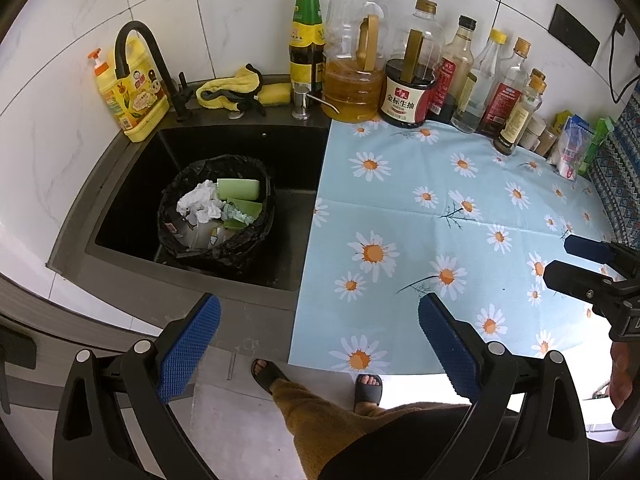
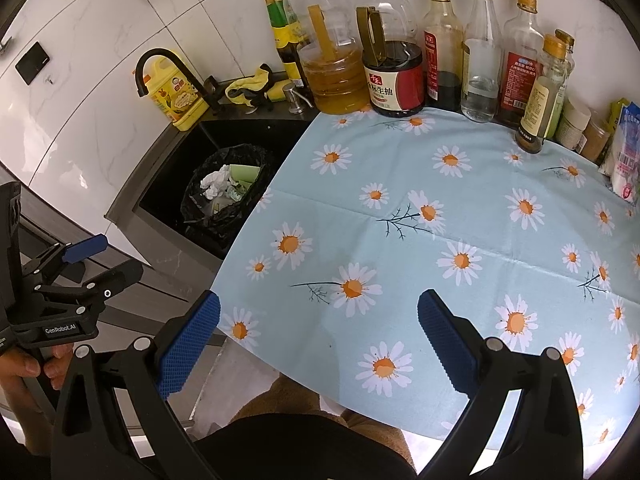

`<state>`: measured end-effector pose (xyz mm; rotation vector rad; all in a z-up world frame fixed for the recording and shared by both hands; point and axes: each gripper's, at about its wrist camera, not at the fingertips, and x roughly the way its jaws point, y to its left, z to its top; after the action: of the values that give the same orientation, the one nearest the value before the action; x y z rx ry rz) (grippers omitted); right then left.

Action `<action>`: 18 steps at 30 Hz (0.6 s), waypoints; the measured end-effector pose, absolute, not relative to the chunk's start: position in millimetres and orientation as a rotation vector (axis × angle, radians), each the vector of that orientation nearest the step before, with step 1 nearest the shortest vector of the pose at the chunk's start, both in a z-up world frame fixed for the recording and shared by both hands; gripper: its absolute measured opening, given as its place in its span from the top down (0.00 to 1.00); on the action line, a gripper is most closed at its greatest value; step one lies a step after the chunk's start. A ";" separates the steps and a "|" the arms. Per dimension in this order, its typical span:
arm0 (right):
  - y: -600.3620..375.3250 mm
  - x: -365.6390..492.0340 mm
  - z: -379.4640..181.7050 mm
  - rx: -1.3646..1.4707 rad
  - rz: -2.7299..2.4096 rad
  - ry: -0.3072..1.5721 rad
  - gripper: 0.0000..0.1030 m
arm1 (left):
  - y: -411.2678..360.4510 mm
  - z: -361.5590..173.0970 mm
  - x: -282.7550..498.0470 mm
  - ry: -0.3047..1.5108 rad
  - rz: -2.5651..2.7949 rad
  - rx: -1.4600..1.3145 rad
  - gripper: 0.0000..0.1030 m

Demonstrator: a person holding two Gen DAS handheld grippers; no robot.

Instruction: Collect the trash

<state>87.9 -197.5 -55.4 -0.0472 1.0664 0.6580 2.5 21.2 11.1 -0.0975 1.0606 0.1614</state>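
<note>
A: Grippers? Near stuff first.
B: Left gripper [image 1: 319, 334] spread wide, nothing in it, at the front edge of the sink [image 1: 120, 216]. Right gripper [image 2: 319, 334] also spread, empty, over the daisy cloth [image 2: 400, 200] right of the sink.
A: Trash?
B: Inside the black bin bag [image 1: 248, 240] in the sink: white paper [image 1: 200, 202], green packaging [image 1: 238, 189].
A: View differences?
B: Left view shows sandalled feet [image 1: 266, 374]; right doesn't. Bottles [image 2: 480, 52] behind the sink's right side.

Trash bag's [image 1: 244, 236] lower contents hidden, perhaps cartons; packets [image 2: 626, 152] edge-cropped.
</note>
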 end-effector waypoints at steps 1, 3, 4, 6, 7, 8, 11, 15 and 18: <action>-197.0 87.9 -55.7 -0.049 0.658 1.066 0.05 | 22.2 10.5 3.4 1.061 0.164 -0.096 0.06; -196.3 87.9 -56.7 -0.048 0.657 1.068 0.05 | 22.2 9.7 3.9 1.061 0.169 -0.100 0.06; -196.7 87.5 -55.9 -0.048 0.655 1.067 0.05 | 22.8 9.1 4.6 1.062 0.170 -0.103 0.06; -196.8 87.7 -56.0 -0.047 0.653 1.066 0.05 | 24.0 9.0 5.1 1.060 0.169 -0.099 0.06; -196.7 87.5 -56.3 -0.044 0.653 1.067 0.05 | 23.7 8.8 5.4 1.057 0.167 -0.094 0.06; -196.9 87.5 -56.4 -0.041 0.652 1.066 0.05 | 23.2 8.4 5.8 1.058 0.167 -0.090 0.06; -197.0 86.8 -56.4 -0.040 0.650 1.066 0.05 | 23.3 7.9 6.3 1.057 0.166 -0.089 0.06; -197.5 86.1 -57.1 -0.041 0.648 1.069 0.05 | 22.7 8.2 5.7 1.057 0.166 -0.093 0.06; -198.6 87.3 -58.1 -0.038 0.648 1.074 0.05 | 21.9 8.2 6.2 1.064 0.172 -0.089 0.06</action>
<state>87.3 -198.6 -58.1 -0.0379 1.0741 0.6477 6.2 21.9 8.2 -0.0890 1.0637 0.1721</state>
